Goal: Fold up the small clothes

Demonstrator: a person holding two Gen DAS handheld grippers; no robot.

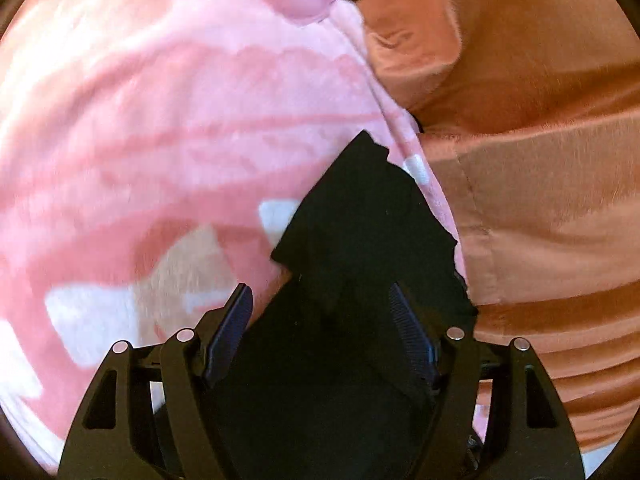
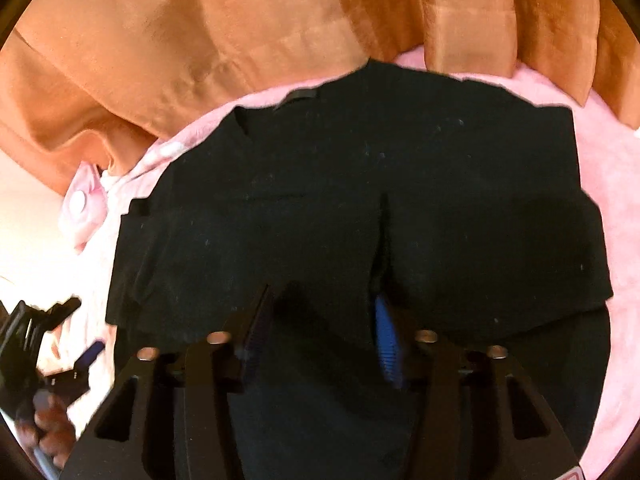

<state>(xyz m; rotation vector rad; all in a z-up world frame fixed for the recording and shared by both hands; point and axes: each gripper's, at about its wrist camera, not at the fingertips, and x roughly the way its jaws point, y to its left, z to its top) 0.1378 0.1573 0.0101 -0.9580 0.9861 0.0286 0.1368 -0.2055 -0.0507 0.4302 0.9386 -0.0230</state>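
Observation:
A black garment (image 2: 360, 184) lies spread on a pink blanket (image 2: 616, 184). In the right wrist view my right gripper (image 2: 320, 312) is just above its near part, jaws apart, with black cloth between the fingers. In the left wrist view my left gripper (image 1: 320, 304) has its jaws apart, and a corner of the black garment (image 1: 360, 216) sticks up between and beyond the fingers. Whether either grips the cloth I cannot tell. The left gripper also shows at the left edge of the right wrist view (image 2: 48, 336), held in a hand.
An orange-brown sheet (image 2: 240, 28) lies bunched beyond the blanket, also seen in the left wrist view (image 1: 540, 120). The pink blanket (image 1: 160, 120) has white patches and a pink bow with a white button (image 2: 84, 204).

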